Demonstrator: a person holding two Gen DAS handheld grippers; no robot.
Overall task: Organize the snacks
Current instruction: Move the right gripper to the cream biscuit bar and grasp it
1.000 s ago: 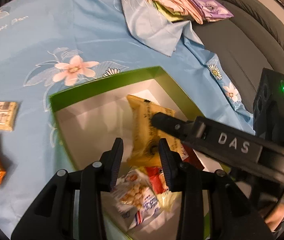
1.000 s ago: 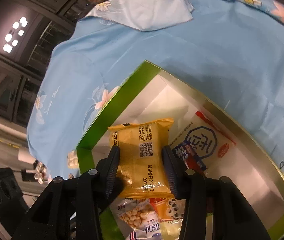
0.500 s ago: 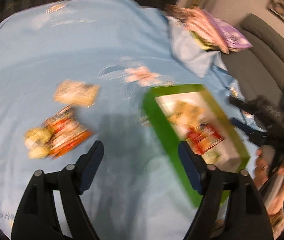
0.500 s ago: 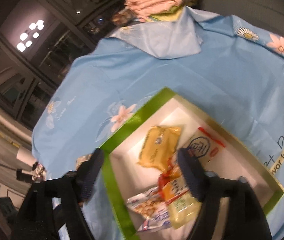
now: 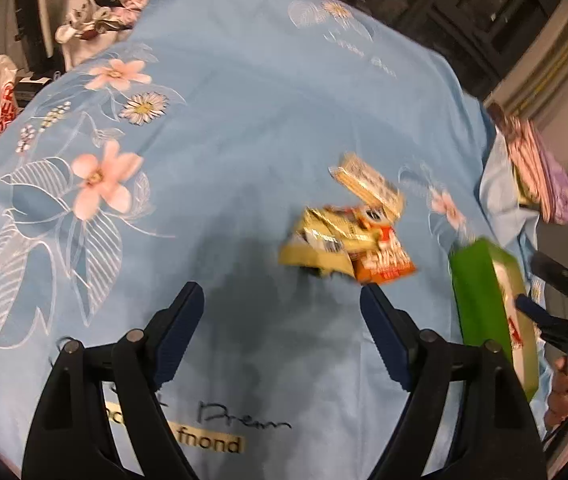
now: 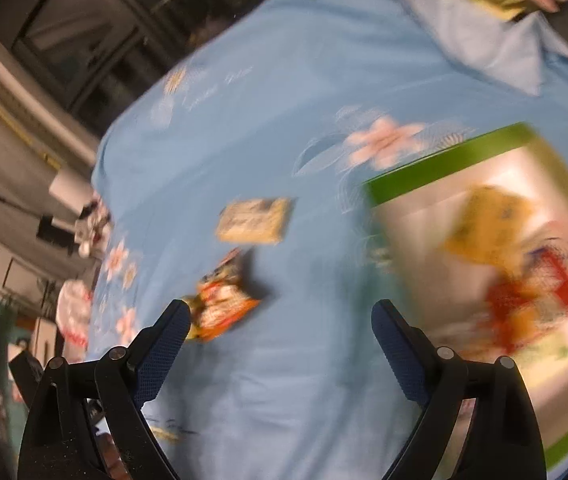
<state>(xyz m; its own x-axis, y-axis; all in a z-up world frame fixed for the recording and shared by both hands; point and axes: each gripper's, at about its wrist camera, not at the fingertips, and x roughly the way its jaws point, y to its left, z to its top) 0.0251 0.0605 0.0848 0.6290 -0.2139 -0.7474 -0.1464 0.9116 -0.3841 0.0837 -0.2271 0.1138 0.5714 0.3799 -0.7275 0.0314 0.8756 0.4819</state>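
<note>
A blue floral tablecloth [image 5: 212, 128] covers the table, with a green-rimmed box [image 6: 444, 164] already holding a yellow packet [image 6: 488, 224] and other blurred snacks at its right side. Both claws are spread wide and empty: the left gripper [image 5: 282, 304] hangs just short of the loose snack pile [image 5: 344, 240], which lies ahead and slightly right of it. The right gripper [image 6: 276, 320] sits between pile and box, so the left looks nearer.
</note>
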